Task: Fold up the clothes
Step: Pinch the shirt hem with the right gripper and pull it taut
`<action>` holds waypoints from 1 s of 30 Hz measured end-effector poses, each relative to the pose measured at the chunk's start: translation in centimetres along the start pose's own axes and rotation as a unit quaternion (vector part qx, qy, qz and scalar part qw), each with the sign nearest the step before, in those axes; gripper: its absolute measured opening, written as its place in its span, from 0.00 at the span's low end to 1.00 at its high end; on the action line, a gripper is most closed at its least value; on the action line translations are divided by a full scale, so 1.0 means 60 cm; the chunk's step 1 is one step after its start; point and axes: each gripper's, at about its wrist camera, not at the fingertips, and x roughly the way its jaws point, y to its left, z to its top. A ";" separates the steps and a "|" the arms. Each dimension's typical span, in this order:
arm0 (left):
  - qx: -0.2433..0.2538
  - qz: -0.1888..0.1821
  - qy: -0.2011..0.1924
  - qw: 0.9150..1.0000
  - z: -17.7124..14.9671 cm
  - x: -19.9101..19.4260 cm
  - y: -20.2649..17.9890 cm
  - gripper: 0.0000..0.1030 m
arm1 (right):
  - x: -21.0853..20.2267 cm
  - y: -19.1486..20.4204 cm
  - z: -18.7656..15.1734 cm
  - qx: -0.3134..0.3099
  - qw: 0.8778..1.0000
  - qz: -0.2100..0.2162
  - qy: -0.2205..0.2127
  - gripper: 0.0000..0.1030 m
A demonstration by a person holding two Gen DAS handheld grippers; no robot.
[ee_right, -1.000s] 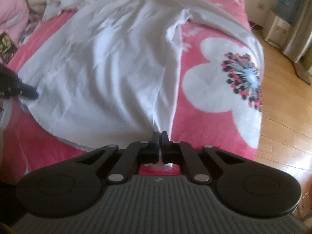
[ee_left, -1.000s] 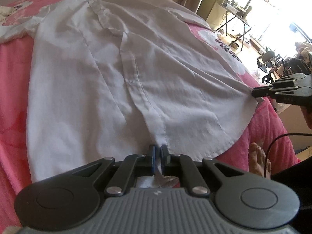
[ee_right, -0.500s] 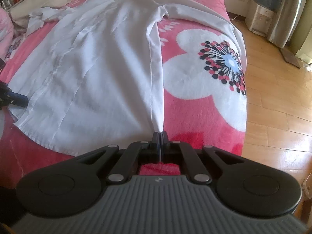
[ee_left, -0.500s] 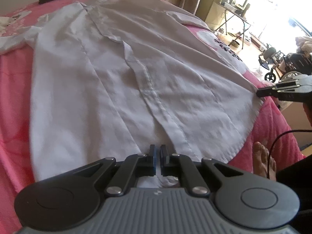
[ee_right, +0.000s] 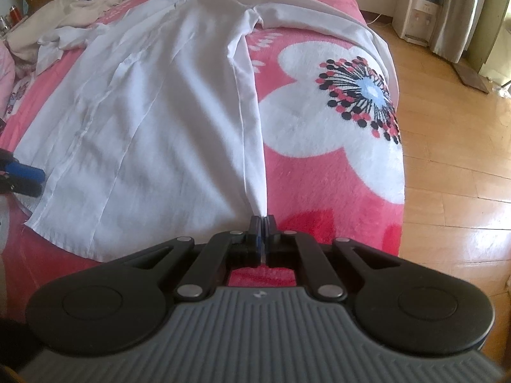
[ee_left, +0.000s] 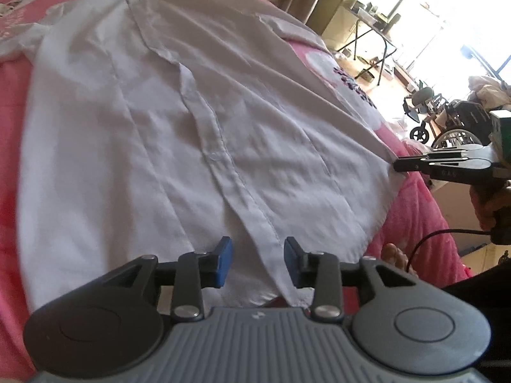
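White shirt (ee_left: 198, 121) spread flat, front up, on the bed's pink flowered blanket (ee_right: 322, 172), collar at the far end, hem toward me. My left gripper (ee_left: 257, 260) is spread wide at the hem, its blue pads (ee_left: 223, 261) on either side of the button placket (ee_left: 223, 166), gripping nothing. My right gripper (ee_right: 262, 226) is pressed together, pinching the shirt's right bottom corner, which draws the side seam taut. A second pale garment (ee_right: 60, 22) lies crumpled at the far left.
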 end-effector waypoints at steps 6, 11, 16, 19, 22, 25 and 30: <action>0.011 0.012 0.008 1.000 0.008 0.016 -0.010 0.20 | 0.000 0.000 0.000 -0.001 1.000 0.002 0.001 0.02; 0.019 0.005 -0.010 1.000 0.015 0.008 -0.018 0.03 | 0.000 -0.001 -0.001 0.000 1.000 0.003 0.000 0.02; 0.026 -0.003 -0.029 0.999 0.022 -0.002 -0.026 0.01 | 0.000 -0.005 -0.001 0.002 1.000 0.005 -0.003 0.02; 0.027 -0.005 -0.043 0.999 0.027 -0.009 -0.028 0.01 | 0.000 -0.009 0.000 0.004 1.000 0.006 -0.006 0.02; 0.019 0.005 -0.064 0.998 0.037 -0.017 -0.022 0.01 | -0.004 -0.011 0.003 0.004 1.000 0.005 -0.010 0.02; 0.019 0.019 -0.069 0.997 0.042 -0.016 -0.017 0.01 | -0.006 -0.012 0.006 0.007 1.000 0.005 -0.014 0.02; 0.036 0.039 -0.047 0.997 0.033 0.003 -0.016 0.01 | -0.002 -0.012 0.006 0.009 1.000 0.005 -0.012 0.02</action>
